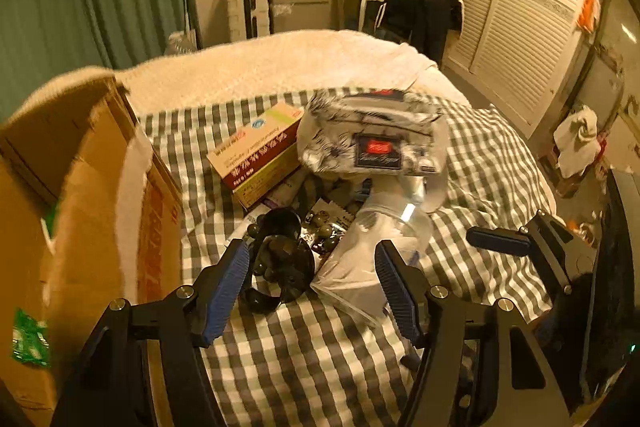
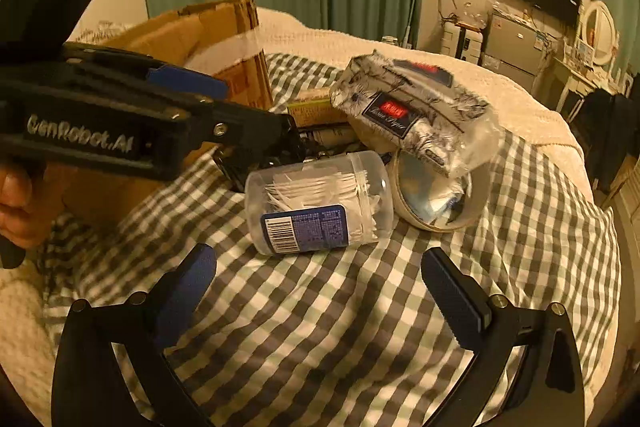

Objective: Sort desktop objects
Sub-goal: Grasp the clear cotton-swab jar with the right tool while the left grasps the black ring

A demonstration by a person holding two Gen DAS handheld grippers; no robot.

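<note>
Gingham cloth point(image 2: 360, 307): grey-and-white check, spread over a cream blanket on a bed, carrying a heap of small household items.
Left gripper point(image 1: 312, 279): fingers spread wide and holding nothing; it hangs low over the near edge of the heap, blue pads flanking a black glossy object point(image 1: 280, 263) and the clear jar.
Right gripper point(image 2: 320, 291): fingers wide apart and empty, poised just short of the clear jar; in the left wrist view one of its blue-padded fingers reaches in from the right.
Clear jar point(image 2: 320, 203): plastic tub on its side on the cloth, packed with white sticks, with a blue barcode label facing the right wrist camera.
Tissue pack point(image 2: 412, 111): flower-printed soft pack, tilted, lying on top of the heap and over the tape roll.
Tape roll point(image 2: 436, 195): pale ring standing on edge, touching the jar's far end.
Medicine boxes point(image 1: 256, 151): stacked cartons, red-and-white over yellow, at the heap's far left, beside the tissue pack.
Cardboard box point(image 1: 80, 187): open brown carton, just left of the heap, on the bed.
Room: green curtains, dark wall screen and louvred wardrobe doors behind.
</note>
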